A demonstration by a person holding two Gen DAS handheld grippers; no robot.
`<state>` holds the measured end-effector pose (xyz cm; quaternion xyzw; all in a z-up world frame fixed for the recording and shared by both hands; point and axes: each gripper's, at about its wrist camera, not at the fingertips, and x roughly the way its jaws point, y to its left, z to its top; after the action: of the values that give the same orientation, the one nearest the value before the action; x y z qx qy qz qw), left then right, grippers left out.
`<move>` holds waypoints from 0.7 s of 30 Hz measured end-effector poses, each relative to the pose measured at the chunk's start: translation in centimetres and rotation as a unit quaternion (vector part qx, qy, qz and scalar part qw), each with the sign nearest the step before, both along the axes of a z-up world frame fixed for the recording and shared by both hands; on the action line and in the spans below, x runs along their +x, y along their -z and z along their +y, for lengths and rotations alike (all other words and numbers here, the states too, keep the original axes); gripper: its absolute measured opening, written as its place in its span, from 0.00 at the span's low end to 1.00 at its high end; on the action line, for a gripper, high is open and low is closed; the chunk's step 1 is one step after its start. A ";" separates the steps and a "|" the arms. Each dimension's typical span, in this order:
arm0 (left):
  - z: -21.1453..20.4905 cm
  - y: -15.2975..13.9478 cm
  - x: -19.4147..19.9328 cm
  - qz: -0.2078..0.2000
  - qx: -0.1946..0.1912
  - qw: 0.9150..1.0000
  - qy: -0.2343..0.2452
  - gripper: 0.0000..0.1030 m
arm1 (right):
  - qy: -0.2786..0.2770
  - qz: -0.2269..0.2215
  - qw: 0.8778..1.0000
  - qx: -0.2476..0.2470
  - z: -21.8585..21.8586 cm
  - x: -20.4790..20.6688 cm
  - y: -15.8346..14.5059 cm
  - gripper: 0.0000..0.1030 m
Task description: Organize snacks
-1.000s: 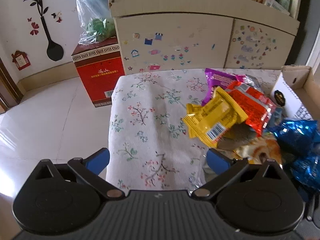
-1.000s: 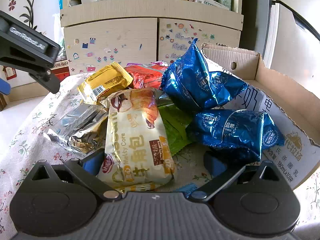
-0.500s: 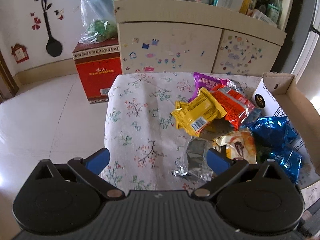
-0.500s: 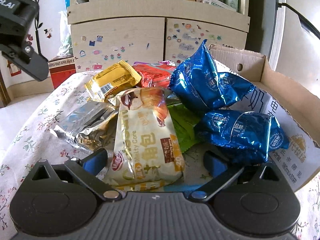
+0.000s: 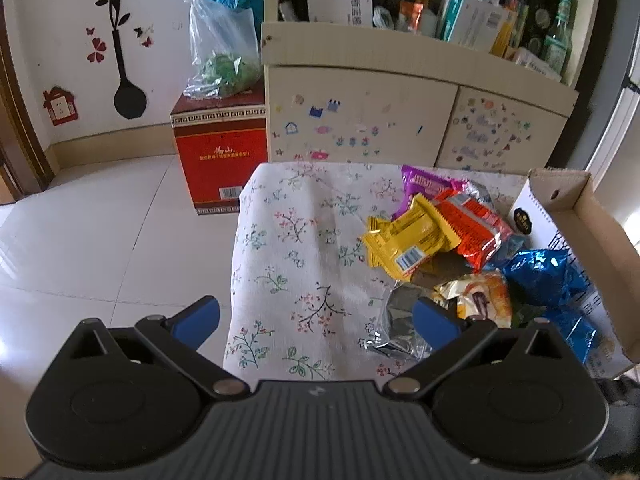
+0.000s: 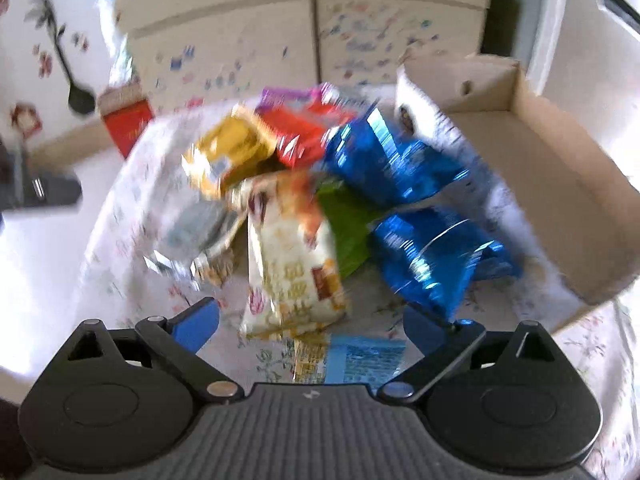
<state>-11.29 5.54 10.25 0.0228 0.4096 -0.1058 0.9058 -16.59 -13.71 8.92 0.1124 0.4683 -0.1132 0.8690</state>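
You've barely started: the snacks sit in one heap on the floral cloth (image 5: 304, 240), and the cardboard box (image 6: 560, 152) beside them looks empty inside as far as the blurred right view shows.

Your left gripper (image 5: 316, 316) hangs above the near edge of the cloth, fingers spread wide, nothing between them. Your right gripper (image 6: 310, 324) is the same: fingers wide apart, holding nothing, hovering over the near end of the heap. That view is smeared by motion, so details are rough.

In the heap: yellow pack (image 5: 408, 240) and red pack (image 5: 472, 224) at the far side, purple pack (image 5: 424, 186) behind them, silver pack (image 5: 396, 320) nearest the left gripper, cream croissant pack (image 6: 292, 268) just ahead of the right gripper. Two blue bags (image 6: 400, 160) lie against the box wall, a green pack (image 6: 344, 224) under them. A small blue-orange sachet (image 6: 352, 360) sits right below the right fingers.

Left to do: judging by this, everything. No pack is in the box or sorted yet.
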 end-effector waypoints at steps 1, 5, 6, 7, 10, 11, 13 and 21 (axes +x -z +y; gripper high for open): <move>-0.1 -0.2 -0.1 -0.004 0.002 1.000 0.004 0.99 | 0.012 -0.011 1.000 0.003 -0.4 -0.3 -0.9 1.00; -0.9 -0.4 -0.9 -0.012 0.028 0.999 0.029 0.99 | 0.041 -0.021 0.999 -0.010 -1.6 -0.9 -3.0 1.00; -1.3 -0.4 -1.1 -0.014 0.037 0.999 0.035 0.99 | 0.040 -0.024 0.999 -0.024 -1.8 -0.9 -3.6 1.00; -1.7 -0.4 -1.3 -0.017 0.046 0.998 0.044 0.99 | 0.038 -0.029 0.998 -0.040 -2.0 -1.1 -4.3 1.00; -2.5 -0.9 -1.6 -0.020 0.057 0.996 0.062 0.99 | 0.037 -0.036 0.996 -0.074 -2.8 -0.9 -5.8 1.00; -2.8 -1.2 -1.5 -0.022 0.061 0.996 0.063 0.99 | 0.041 -0.036 0.996 -0.076 -3.3 -0.5 -6.1 1.00; -3.2 -1.8 -1.2 -0.023 0.060 0.996 0.064 0.99 | 0.037 -0.028 0.996 -0.074 -3.9 0.2 -6.1 1.00; -5.3 -1.1 -0.3 0.001 0.072 0.996 0.048 0.99 | 0.040 0.017 0.994 -0.095 -3.7 1.0 -4.5 1.00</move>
<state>-11.54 0.25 11.33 0.1079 0.4157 -0.1194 0.8951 -15.59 -17.42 13.44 0.0456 0.4655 -0.1940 0.8623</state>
